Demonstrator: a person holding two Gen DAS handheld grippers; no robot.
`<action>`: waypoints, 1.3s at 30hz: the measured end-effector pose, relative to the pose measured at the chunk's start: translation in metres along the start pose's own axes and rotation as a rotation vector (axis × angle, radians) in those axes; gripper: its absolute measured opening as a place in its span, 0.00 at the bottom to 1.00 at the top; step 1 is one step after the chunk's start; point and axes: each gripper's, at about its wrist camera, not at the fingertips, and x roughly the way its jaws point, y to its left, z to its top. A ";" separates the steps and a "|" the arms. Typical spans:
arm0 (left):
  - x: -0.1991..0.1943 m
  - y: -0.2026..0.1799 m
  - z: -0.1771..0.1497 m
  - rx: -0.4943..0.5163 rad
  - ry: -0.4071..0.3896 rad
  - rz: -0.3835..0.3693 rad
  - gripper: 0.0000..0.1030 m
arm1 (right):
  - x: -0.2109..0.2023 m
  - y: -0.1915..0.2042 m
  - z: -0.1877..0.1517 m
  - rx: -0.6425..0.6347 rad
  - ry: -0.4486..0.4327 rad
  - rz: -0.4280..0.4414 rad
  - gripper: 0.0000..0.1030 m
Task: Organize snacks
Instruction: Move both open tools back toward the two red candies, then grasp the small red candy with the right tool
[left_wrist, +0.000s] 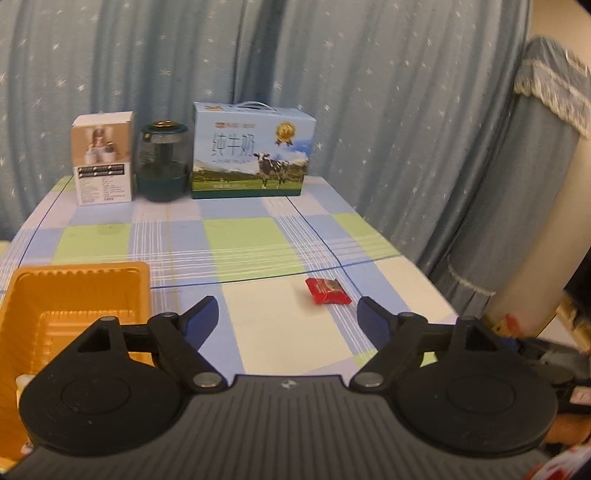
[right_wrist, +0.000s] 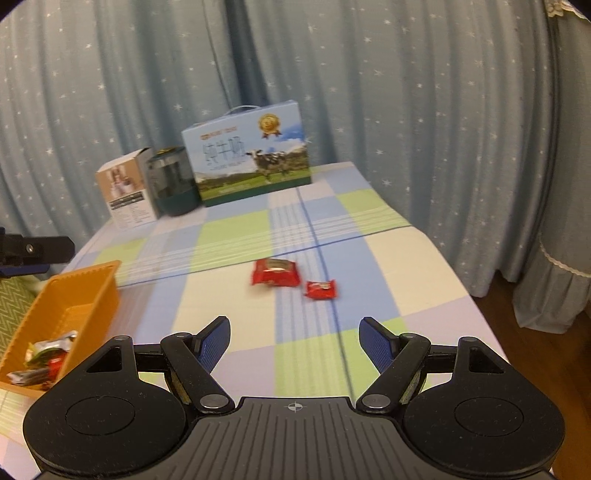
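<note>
A small red snack packet (left_wrist: 328, 291) lies on the checked tablecloth, just ahead of my open, empty left gripper (left_wrist: 288, 312). In the right wrist view a larger red packet (right_wrist: 275, 272) and the small red packet (right_wrist: 320, 289) lie side by side ahead of my open, empty right gripper (right_wrist: 294, 338). An orange plastic basket (left_wrist: 79, 291) stands at the table's left; it also shows in the right wrist view (right_wrist: 90, 291), holding several wrapped snacks (right_wrist: 44, 360). Part of the left gripper (right_wrist: 35, 251) shows at the far left of that view.
At the table's back stand a white product box (left_wrist: 103, 158), a dark green jar (left_wrist: 162, 162) and a blue milk carton with a cow picture (left_wrist: 253, 147). Blue starred curtains hang behind. The table's right edge (right_wrist: 458, 280) drops to a wooden floor.
</note>
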 end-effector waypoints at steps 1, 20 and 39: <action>0.006 -0.005 -0.002 0.013 0.000 0.008 0.82 | 0.002 -0.003 0.000 -0.004 -0.001 -0.009 0.74; 0.129 -0.014 -0.020 0.055 0.076 0.022 0.85 | 0.107 -0.027 0.024 -0.050 0.028 0.005 0.74; 0.170 0.001 -0.004 0.036 0.088 0.024 0.85 | 0.190 -0.026 0.021 -0.073 0.118 -0.004 0.47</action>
